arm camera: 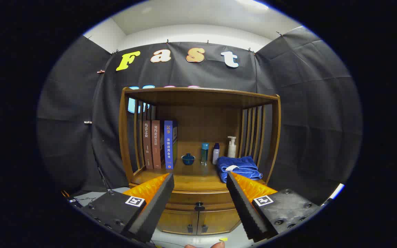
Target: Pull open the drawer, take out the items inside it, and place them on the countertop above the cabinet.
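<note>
A wooden cabinet (198, 103) stands ahead against the booth wall. Its drawer (200, 199) is closed, with a small dark knob (199, 206) at its middle, seen between my fingers and some way beyond them. Above the drawer is the countertop (191, 179), under a roofed shelf frame. My gripper (200, 182) is open, with nothing between its orange-and-black fingers (157, 203). What lies in the drawer is hidden.
On the countertop stand three books (159, 144) at the left, a small blue cup (188, 159), a teal bottle (204, 153), a white bottle (215, 153), a pump bottle (232, 147) and a folded blue towel (238, 167). Two lower doors (198, 222) sit under the drawer.
</note>
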### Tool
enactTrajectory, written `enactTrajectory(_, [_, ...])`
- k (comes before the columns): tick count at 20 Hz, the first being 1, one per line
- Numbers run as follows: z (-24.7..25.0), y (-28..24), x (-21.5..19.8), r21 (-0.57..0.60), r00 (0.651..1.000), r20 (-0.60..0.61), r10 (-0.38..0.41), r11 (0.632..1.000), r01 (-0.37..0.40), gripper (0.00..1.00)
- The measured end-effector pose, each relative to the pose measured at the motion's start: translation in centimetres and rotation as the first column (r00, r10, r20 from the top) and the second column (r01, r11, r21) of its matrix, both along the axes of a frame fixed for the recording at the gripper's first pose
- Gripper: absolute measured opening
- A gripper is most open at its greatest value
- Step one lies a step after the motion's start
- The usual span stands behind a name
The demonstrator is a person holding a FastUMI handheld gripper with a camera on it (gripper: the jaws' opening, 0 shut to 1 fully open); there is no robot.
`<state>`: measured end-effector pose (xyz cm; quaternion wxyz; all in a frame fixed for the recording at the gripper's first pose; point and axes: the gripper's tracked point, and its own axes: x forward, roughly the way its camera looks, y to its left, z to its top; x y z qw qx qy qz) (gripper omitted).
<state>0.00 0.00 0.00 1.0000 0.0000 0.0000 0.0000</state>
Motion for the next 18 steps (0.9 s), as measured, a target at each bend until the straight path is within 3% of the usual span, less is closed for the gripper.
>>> enactTrajectory(10, [-0.7,-0.6,0.4,0.005,1.0,0.007,-0.015,1.0,0.015,0.99])
enactTrajectory(18, [-3.4,-0.9,6.0,0.022,1.0,0.024,-0.002,1.0,0.001,0.99])
